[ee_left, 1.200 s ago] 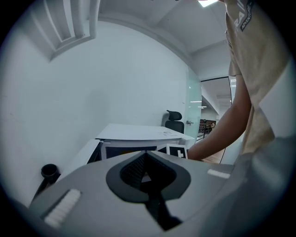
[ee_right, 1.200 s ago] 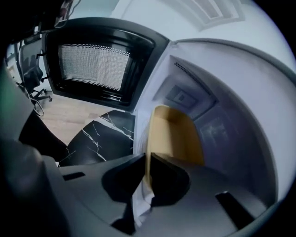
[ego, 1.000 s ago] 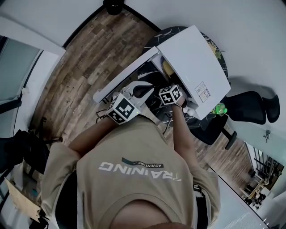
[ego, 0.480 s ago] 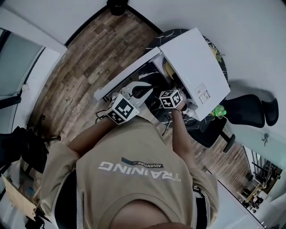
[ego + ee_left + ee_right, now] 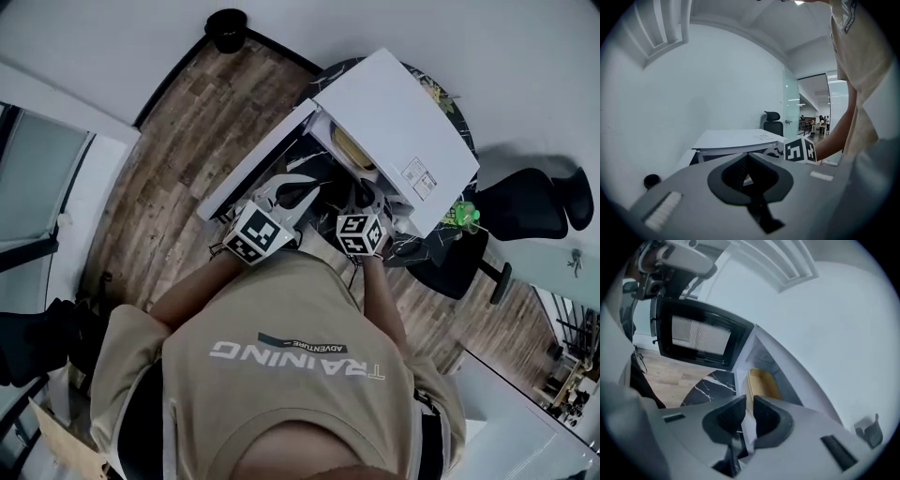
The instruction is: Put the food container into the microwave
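Two claws show just below centre in the head view, in front of the white microwave (image 5: 394, 122) in the upper middle, whose door (image 5: 253, 159) swings out to the left. The yellow food container (image 5: 354, 150) lies inside the cavity, near its mouth. Compared with a second ago, the right claw (image 5: 362, 197) has its marker cube lower in the frame, further from the opening, while the container has kept its place. I judge it set down inside, with the release the step in hand. The left claw (image 5: 292, 187) hangs over the dark marble desk (image 5: 316, 167), beside the door.

In the left gripper view, that claw's pads meet at the tips, clenched on nothing. The microwave's top crosses mid-frame with the other claw's cube at its right, but the cavity and container are out of sight.

Only the right gripper view makes the grip readable. The pads are nearly together, pinching a thin pale edge that runs up into the container at centre frame, so it is not yet let go. The door's dark window fills the upper left.
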A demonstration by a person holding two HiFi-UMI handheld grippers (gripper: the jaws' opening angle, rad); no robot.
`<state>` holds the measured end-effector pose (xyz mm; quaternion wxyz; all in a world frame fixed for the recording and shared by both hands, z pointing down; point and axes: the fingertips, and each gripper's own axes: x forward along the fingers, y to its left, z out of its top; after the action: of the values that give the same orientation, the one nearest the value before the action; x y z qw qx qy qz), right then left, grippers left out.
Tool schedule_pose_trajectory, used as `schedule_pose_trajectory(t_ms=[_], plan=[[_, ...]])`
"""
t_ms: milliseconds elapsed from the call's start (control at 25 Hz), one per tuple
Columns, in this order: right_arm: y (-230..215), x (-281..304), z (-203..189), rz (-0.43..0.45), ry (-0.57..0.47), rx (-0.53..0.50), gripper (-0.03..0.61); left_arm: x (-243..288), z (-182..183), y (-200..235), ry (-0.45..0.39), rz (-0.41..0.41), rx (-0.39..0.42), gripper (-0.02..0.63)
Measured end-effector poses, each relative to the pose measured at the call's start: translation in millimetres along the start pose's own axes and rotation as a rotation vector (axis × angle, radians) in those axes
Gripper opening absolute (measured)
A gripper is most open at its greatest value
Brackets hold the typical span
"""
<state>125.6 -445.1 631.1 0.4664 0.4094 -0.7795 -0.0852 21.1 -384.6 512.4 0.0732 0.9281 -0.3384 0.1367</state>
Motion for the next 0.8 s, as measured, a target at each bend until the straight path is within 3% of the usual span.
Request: schedule_pose_trajectory(t_ms=[240, 400, 560, 800], plan=[[-8, -42, 9, 0.034, -0.022, 0.126, 0.026, 0, 26, -3, -0.009, -0.020, 0.076, 0.002], [-12, -76, 38, 0.141, -0.170, 0.303, 0.012, 4, 40, 2, -0.016, -0.008, 0.106, 0.002], [-22, -101, 63, 0.180, -0.306, 0.433, 0.011, 4, 59, 6, -0.053, 0.023, 0.139, 0.002], [-25, -126, 84, 0.177, -0.391, 0.497, 0.011, -2, 74, 13, -0.081, 0.066, 0.181, 0.002]])
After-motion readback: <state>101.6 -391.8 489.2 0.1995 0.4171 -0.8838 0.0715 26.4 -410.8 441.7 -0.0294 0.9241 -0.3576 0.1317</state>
